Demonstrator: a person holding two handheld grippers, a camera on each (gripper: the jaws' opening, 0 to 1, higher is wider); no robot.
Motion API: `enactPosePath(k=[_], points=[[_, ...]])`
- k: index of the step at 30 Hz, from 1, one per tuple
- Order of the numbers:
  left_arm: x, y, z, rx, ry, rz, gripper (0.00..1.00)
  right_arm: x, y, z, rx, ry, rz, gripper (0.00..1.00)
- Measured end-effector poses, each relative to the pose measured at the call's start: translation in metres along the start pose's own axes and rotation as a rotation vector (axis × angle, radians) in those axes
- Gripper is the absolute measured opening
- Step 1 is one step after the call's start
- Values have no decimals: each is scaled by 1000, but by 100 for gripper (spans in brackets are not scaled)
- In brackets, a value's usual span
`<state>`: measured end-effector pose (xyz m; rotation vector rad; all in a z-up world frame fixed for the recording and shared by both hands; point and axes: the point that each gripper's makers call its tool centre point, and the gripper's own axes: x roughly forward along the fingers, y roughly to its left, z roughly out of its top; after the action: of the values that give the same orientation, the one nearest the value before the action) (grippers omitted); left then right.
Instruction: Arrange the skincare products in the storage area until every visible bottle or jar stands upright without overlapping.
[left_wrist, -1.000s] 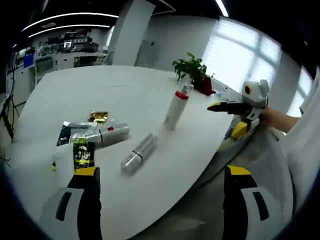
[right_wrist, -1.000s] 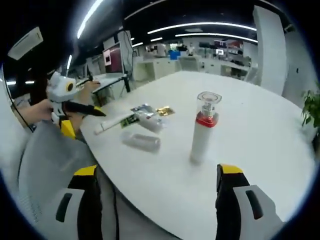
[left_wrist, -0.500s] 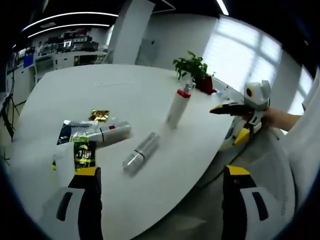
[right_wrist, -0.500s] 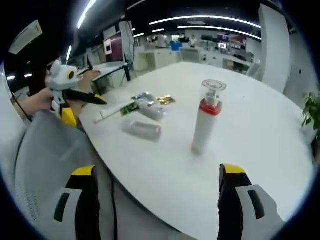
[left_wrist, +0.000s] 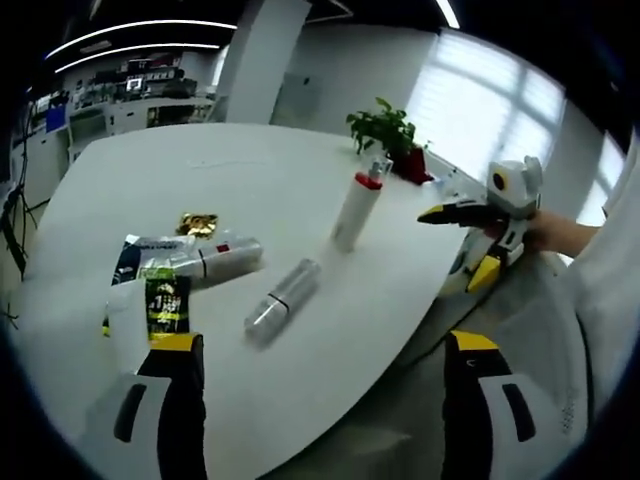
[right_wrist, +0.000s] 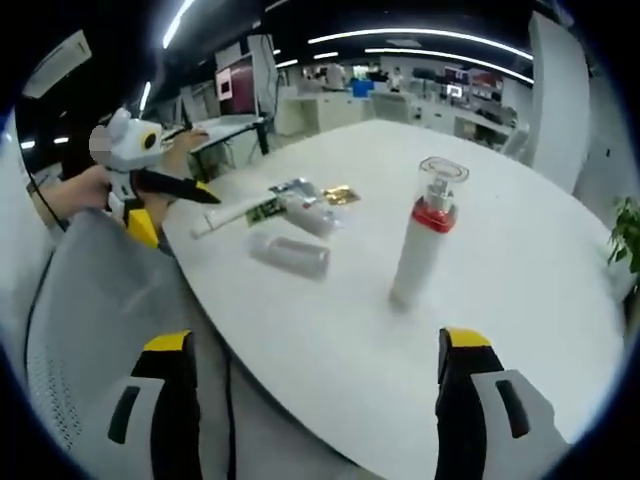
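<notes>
In the left gripper view my left tongs (left_wrist: 318, 400) rise from the bottom edge with the jaws spread wide and nothing between them, held off the desk (left_wrist: 250, 180) edge. Going left to right: at centre left lies a dark sachet (left_wrist: 137, 258) with a tube (left_wrist: 166, 305) just below it, green and black with yellow print too small for me to read. Above them is a gold wrapper (left_wrist: 197, 223). Right of the sachet a white bottle (left_wrist: 215, 259) lies on its side, a thin red and black band on it; I can read no brand. Near the middle a clear bottle (left_wrist: 282, 298) also lies flat. Upper middle, the pump bottle (left_wrist: 356, 207) stands upright, white with a red collar and clear cap. Behind it is a plant (left_wrist: 385, 135). At right my right tongs (left_wrist: 445, 213) hover over the desk edge.

In the right gripper view, those right tongs (right_wrist: 312, 400) are spread and empty too, and the left tongs (right_wrist: 195, 193) show at upper left.

I judge the two lying bottles light, stiff plastic, smooth and likely to roll, so I would pinch each across the body near its middle. The tall pump bottle looks tippy; I would leave it alone.
</notes>
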<state>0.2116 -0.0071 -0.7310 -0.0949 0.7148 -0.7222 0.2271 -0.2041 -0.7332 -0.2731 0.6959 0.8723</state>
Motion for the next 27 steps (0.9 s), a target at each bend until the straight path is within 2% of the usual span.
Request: enactPosePath(k=[9, 13, 15, 18, 20, 27], points=[[0, 5, -2, -5, 10, 15, 92, 13, 1, 10, -108, 35, 45, 91], [0, 6, -2, -4, 10, 25, 92, 21, 0, 12, -127, 51, 67, 90], [0, 7, -1, -7, 8, 27, 92, 24, 1, 13, -169, 92, 80, 89], [-1, 8, -1, -15, 7, 32, 92, 32, 11, 33, -177, 47, 116, 89], [-1, 8, -1, -17, 3, 33, 92, 39, 16, 42, -210, 41, 132, 88], [-1, 8, -1, -13, 7, 34, 91, 70, 17, 48, -304, 76, 178, 84]])
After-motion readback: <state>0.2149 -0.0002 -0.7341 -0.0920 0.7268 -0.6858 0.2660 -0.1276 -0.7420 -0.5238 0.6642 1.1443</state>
